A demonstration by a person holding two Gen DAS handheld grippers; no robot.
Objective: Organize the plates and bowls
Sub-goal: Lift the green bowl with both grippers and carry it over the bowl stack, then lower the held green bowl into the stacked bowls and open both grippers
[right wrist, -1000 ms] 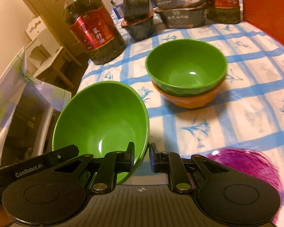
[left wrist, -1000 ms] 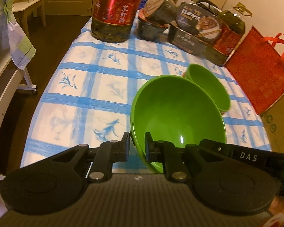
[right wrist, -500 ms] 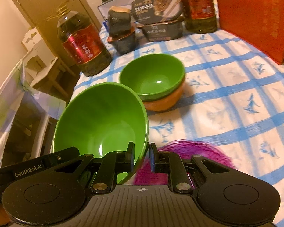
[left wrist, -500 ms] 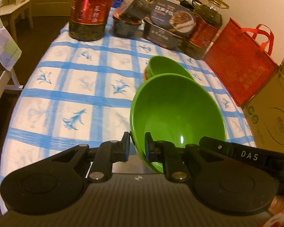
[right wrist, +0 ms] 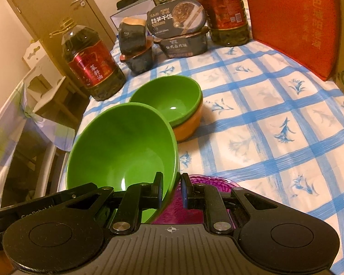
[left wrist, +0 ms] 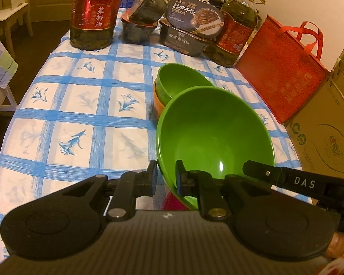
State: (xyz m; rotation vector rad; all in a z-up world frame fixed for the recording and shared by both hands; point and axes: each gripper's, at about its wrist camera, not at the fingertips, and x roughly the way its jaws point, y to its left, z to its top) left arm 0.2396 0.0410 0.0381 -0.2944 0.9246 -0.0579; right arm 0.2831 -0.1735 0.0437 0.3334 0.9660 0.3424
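Large green bowl point(left wrist: 214, 135) tilted, held above tabletop point(left wrist: 84, 105): left gripper point(left wrist: 165, 179) fingers clamped on one rim edge, right gripper point(right wrist: 171, 189) fingers clamped on opposite edge. Purple plate point(right wrist: 206, 180) directly under large green bowl. Just beyond it: small green bowl point(right wrist: 169, 99) nested in orange bowl point(right wrist: 190, 125). Farther back: oil bottles, food boxes.

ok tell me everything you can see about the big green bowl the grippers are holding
The big green bowl is glossy, plain and plastic-looking, with a smooth rounded wall and nothing inside. It is held tilted above the checked tablecloth, with the left gripper and right gripper each clamped on opposite sides of its rim. It hangs just in front of the stacked green and orange bowls, partly over a purple plate.
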